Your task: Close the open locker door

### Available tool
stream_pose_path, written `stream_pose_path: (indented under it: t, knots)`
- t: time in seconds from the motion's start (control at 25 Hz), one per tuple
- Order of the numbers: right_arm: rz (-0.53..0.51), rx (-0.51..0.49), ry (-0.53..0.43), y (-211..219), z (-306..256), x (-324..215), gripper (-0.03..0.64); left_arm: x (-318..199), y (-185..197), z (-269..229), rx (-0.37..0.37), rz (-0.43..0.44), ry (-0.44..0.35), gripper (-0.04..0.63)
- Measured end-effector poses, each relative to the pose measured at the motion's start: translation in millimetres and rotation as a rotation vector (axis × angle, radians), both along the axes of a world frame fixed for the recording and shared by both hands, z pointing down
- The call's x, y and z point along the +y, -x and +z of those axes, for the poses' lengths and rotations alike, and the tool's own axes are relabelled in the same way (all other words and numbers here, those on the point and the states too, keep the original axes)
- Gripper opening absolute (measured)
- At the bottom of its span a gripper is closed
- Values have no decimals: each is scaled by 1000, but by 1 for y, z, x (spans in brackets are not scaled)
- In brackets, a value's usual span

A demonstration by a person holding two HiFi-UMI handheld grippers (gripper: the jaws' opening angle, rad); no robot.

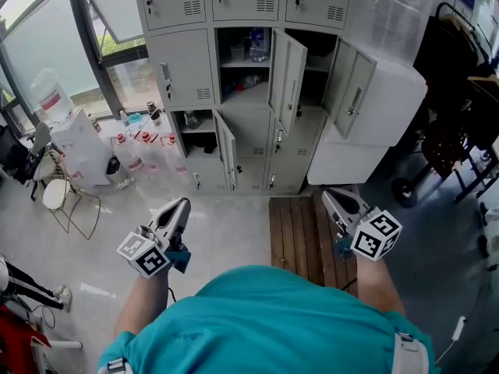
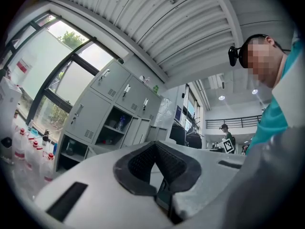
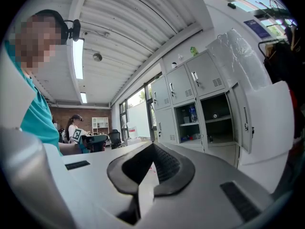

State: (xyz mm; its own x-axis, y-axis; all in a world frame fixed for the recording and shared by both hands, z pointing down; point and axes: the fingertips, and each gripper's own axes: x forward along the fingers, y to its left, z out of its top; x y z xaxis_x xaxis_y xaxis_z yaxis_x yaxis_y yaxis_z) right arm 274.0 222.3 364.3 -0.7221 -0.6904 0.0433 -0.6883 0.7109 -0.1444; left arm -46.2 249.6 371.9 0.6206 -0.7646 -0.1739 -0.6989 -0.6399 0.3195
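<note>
A bank of grey lockers [image 1: 234, 76] stands ahead of me by the window. In the middle row two doors hang open: the centre door [image 1: 288, 72] and the door to its right [image 1: 351, 92]. A lower door [image 1: 226, 146] is also swung out. Bottles sit on the open shelves. My left gripper [image 1: 183, 205] is held low at the left, shut and empty, well short of the lockers. My right gripper [image 1: 329, 197] is at the right, also shut with nothing in it. The lockers [image 2: 102, 123] appear far off beyond the left gripper [image 2: 155, 144], and the lockers [image 3: 205, 109] likewise beyond the right gripper [image 3: 152, 146].
Several water bottles [image 1: 144, 142] stand on the floor left of the lockers, beside a large jug [image 1: 51, 96] and a white chair [image 1: 58, 193]. A slatted wooden board [image 1: 300, 232] lies before the lockers. A white wrapped unit [image 1: 374, 107] and a black rack [image 1: 460, 115] are at the right.
</note>
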Motion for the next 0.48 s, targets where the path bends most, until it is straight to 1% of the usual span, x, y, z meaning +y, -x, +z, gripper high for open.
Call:
stream_pose_path:
  t: [0.12, 0.24, 0.32, 0.48]
  knots:
    - [-13, 15, -10, -18, 3, -5, -2, -10, -29, 0, -22, 23, 11, 6]
    - [-24, 16, -9, -23, 9, -14, -2, -21, -43, 1, -40, 43, 22, 6]
    - [-30, 12, -5, -19, 12, -24, -2, -31, -41, 1, -43, 44, 27, 6]
    - [-32, 25, 4, -1, 19, -50, -2, -58, -22, 6, -27, 41, 33, 6]
